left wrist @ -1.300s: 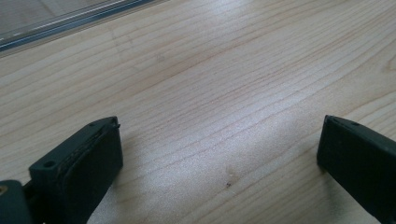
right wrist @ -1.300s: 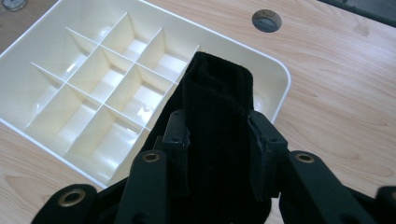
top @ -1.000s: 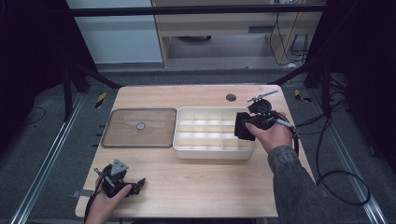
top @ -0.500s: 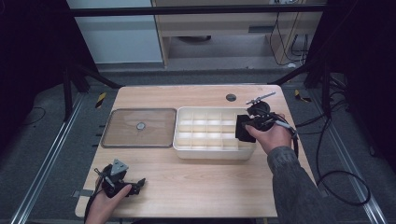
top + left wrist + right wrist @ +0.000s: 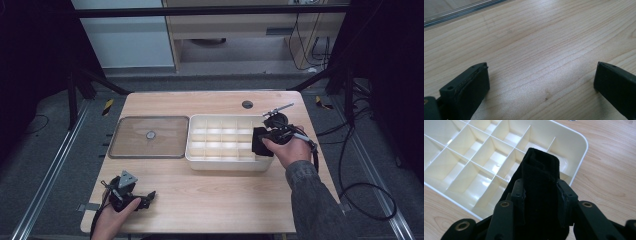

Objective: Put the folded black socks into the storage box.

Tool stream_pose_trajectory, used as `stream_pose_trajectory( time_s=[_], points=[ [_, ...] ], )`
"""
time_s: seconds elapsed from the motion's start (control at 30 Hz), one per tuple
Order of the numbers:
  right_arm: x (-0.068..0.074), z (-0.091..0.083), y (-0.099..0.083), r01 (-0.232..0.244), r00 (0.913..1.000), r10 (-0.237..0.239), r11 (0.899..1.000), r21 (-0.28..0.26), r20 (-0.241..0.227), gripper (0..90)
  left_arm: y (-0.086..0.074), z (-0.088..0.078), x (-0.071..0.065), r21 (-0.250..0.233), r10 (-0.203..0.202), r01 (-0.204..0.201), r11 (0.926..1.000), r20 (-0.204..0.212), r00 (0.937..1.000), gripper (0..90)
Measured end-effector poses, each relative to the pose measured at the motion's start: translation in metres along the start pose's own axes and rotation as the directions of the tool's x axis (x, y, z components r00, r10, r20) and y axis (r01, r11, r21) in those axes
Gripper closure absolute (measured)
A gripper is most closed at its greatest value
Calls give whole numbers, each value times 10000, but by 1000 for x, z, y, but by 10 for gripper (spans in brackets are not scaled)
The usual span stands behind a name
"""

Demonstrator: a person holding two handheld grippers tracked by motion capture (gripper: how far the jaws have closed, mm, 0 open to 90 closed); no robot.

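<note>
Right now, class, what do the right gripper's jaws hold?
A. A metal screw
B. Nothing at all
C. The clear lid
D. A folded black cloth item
D: in the right gripper view the right gripper has its jaws clamped on a folded black cloth item above the compartment tray.

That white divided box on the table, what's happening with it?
A person holds a gripper in each hand. The right gripper is clamped on a folded black cloth and holds it over the right end of the cream compartment tray; the compartments in sight are empty. The left gripper rests open above bare wooden table. A clear lid lies left of the tray.
</note>
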State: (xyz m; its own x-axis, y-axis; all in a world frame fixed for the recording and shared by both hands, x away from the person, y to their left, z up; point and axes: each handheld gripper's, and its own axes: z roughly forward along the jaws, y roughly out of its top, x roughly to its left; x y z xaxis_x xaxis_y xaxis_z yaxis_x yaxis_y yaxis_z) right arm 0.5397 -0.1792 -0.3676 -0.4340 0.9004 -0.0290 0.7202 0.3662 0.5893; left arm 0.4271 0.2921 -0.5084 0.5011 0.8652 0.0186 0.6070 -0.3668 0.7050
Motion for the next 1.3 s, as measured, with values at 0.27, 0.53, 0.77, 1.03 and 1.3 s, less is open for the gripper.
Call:
stream_pose_trajectory(
  time_s=[0.27, 0.53, 0.77, 1.03, 1.3],
  points=[
    [2, 4, -4, 138, 9998, -140, 9997, 201, 124, 645, 0, 0, 0, 11, 15, -15, 10000, 13, 10000, 0],
    [3, 12, -3, 247, 9988, -267, 9984, 503, 403, 645, 0, 0, 0, -2, 9, -9, 10000, 13, 10000, 0],
    [2, 23, -4, 429, 9960, -488, 9960, 787, 752, 645, 0, 0, 0, 7, 14, -14, 10000, 9, 10000, 0],
    [3, 29, -11, 450, 9957, -521, 9948, 915, 764, 645, 0, 0, 0, 7, 4, -4, 10000, 15, 10000, 0],
    [8, 35, -16, 411, 9970, -476, 9937, 1040, 608, 647, 0, 0, 0, 17, 12, -12, 10000, 31, 10000, 0]
  ],
)
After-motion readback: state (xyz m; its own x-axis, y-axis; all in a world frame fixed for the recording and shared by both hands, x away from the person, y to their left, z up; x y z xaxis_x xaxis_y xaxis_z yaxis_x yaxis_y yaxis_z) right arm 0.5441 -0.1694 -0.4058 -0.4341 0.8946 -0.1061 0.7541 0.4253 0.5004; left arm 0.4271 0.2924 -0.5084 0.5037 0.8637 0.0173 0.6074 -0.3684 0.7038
